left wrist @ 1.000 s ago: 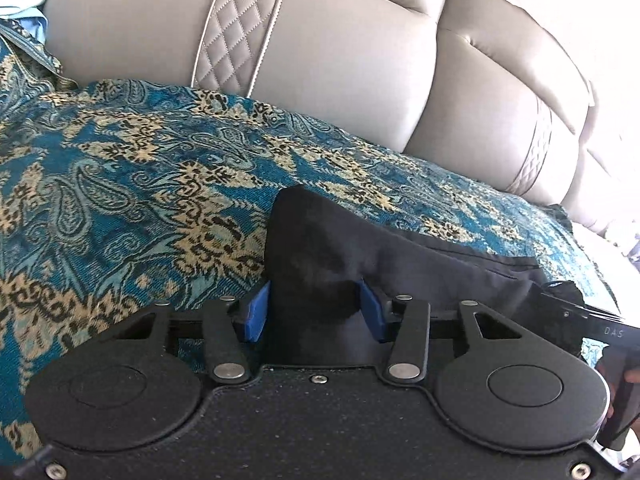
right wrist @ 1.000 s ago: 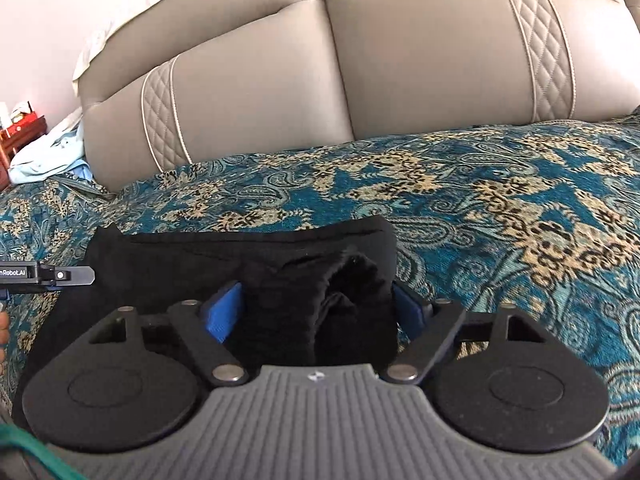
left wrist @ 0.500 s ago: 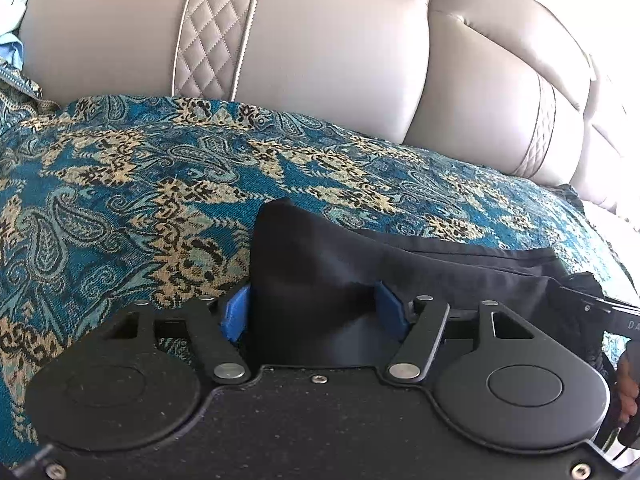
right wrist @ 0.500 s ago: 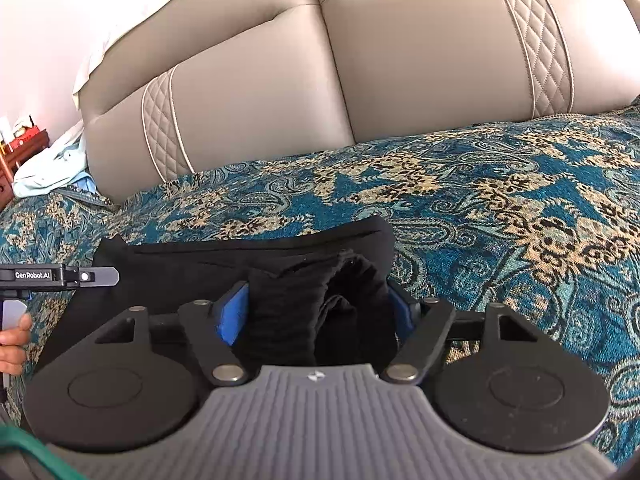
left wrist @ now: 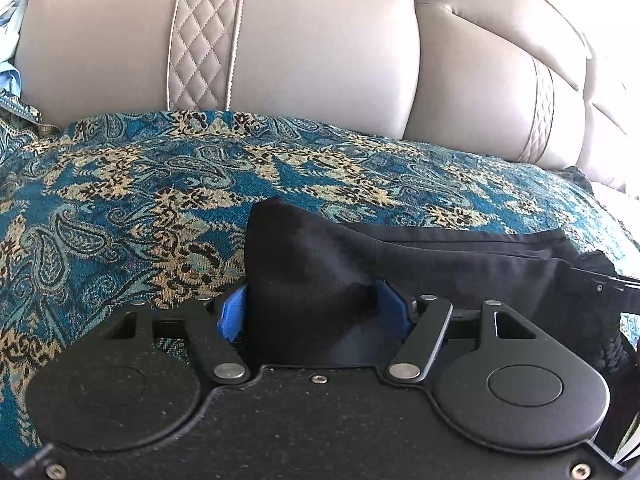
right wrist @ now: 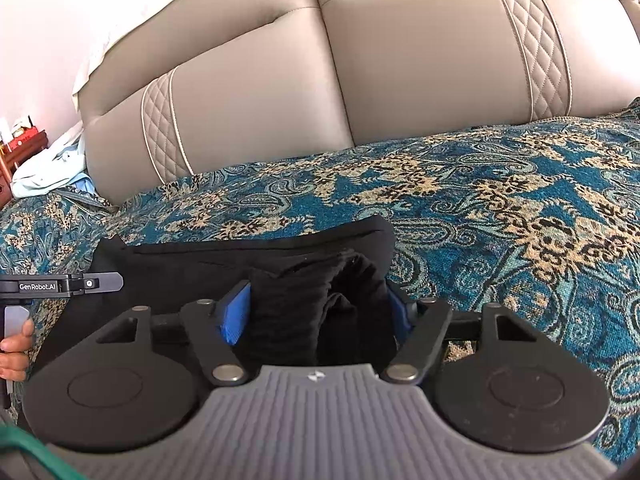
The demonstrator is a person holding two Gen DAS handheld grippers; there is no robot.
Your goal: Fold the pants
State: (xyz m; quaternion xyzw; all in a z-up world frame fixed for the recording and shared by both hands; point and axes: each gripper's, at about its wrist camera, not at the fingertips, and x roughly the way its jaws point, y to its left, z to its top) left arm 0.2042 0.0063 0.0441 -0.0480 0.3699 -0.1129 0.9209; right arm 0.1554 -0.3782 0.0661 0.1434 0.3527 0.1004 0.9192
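The black pants [left wrist: 440, 256] lie on a teal paisley bedspread [left wrist: 140, 200]. My left gripper [left wrist: 314, 304] has one end of the pants between its blue pads [left wrist: 232, 312], with the jaws spread wide around the cloth. My right gripper [right wrist: 316, 308] has the bunched ribbed end of the pants [right wrist: 304, 300] between its blue pads [right wrist: 234, 316], also spread wide. The pants stretch between the two grippers [right wrist: 240, 256]. The left gripper's body shows at the left edge of the right wrist view [right wrist: 60, 284].
A padded beige headboard [left wrist: 320, 60] rises just beyond the bedspread [right wrist: 520, 208]. A light blue cloth [right wrist: 48, 168] and a red nightstand [right wrist: 20, 140] sit at the far left. A hand [right wrist: 16, 352] holds the left gripper's handle.
Both grippers' jaws have opened wider around the cloth. Both have shifted slightly toward the headboard, and the pants have settled on the bedspread.
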